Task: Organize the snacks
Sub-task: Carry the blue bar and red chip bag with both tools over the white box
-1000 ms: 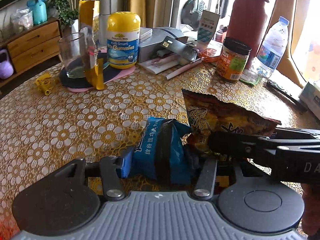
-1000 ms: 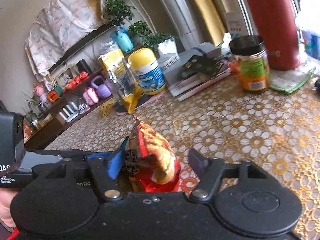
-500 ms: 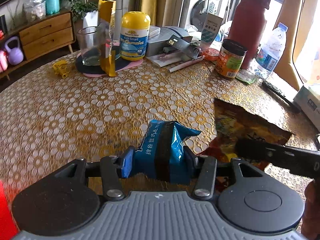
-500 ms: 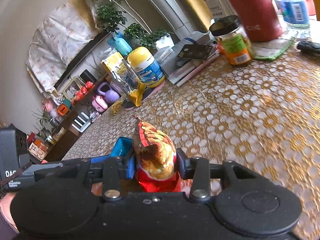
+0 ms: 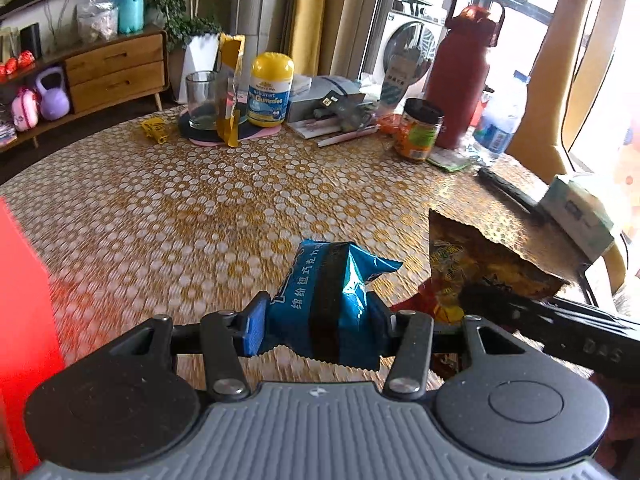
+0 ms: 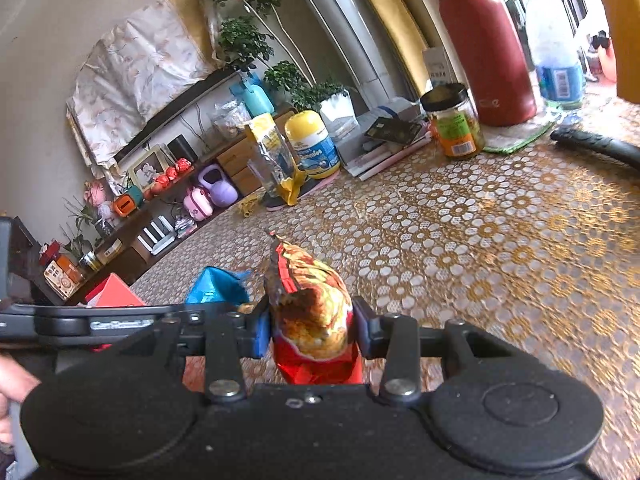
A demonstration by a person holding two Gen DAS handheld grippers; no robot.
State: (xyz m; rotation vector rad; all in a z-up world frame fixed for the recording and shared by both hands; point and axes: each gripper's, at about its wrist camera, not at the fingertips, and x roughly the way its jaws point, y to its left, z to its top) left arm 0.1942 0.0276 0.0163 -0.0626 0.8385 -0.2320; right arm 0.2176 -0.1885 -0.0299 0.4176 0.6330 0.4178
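Note:
A blue snack packet (image 5: 324,292) with white lettering is pinched between the blue pads of my left gripper (image 5: 316,320), lifted above the gold patterned tablecloth (image 5: 200,208). My right gripper (image 6: 310,328) is shut on a red and yellow snack bag (image 6: 312,312), squeezing its middle. In the left wrist view that bag (image 5: 480,264) shows at the right with the right gripper's black arm under it. In the right wrist view the blue packet (image 6: 216,286) shows just left of the red bag.
At the table's far side stand a glass (image 5: 202,100), a gold pouch (image 5: 230,88), a yellow-capped gummies bottle (image 5: 270,90), papers, a jar (image 5: 418,130), a red flask (image 5: 464,72) and a water bottle (image 5: 500,120). A red box (image 5: 24,300) is at left, a tissue box (image 5: 580,208) at right.
The right gripper closed onto the red bag. Both grippers pulled back from the table's far side and rose a little with their packets; a red box has come into view at left.

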